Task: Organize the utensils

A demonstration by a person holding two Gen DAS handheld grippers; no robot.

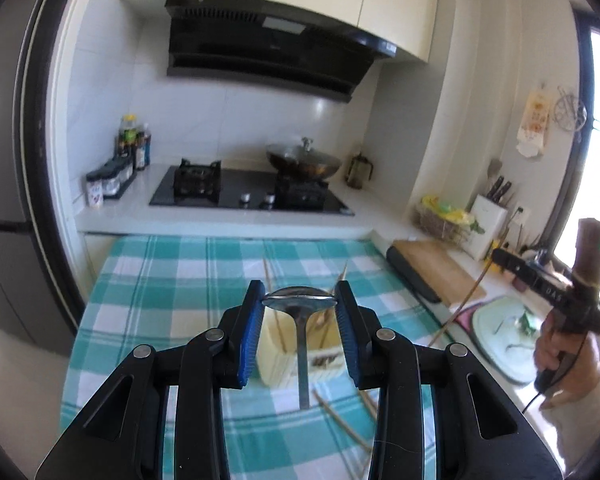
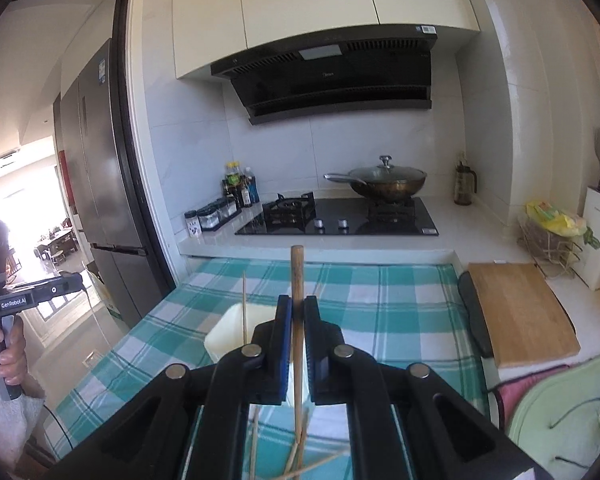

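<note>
Left wrist view: I have the left gripper [image 1: 300,300] closed on a spoon [image 1: 300,300], jaws clamping the bowl, handle hanging down over the cream holder [image 1: 276,360] on the checked desk [image 1: 172,280]. Right wrist view: the right gripper [image 2: 298,308] grips a wooden stick [image 2: 298,280] upright, jaws shut on its shaft, the holder [image 2: 228,332] just left and below. More sticks [image 2: 292,464] lie loose on the cloth. I judge the step as loading the holder. Next: lower the spoon handle-first into the holder, then release.
</note>
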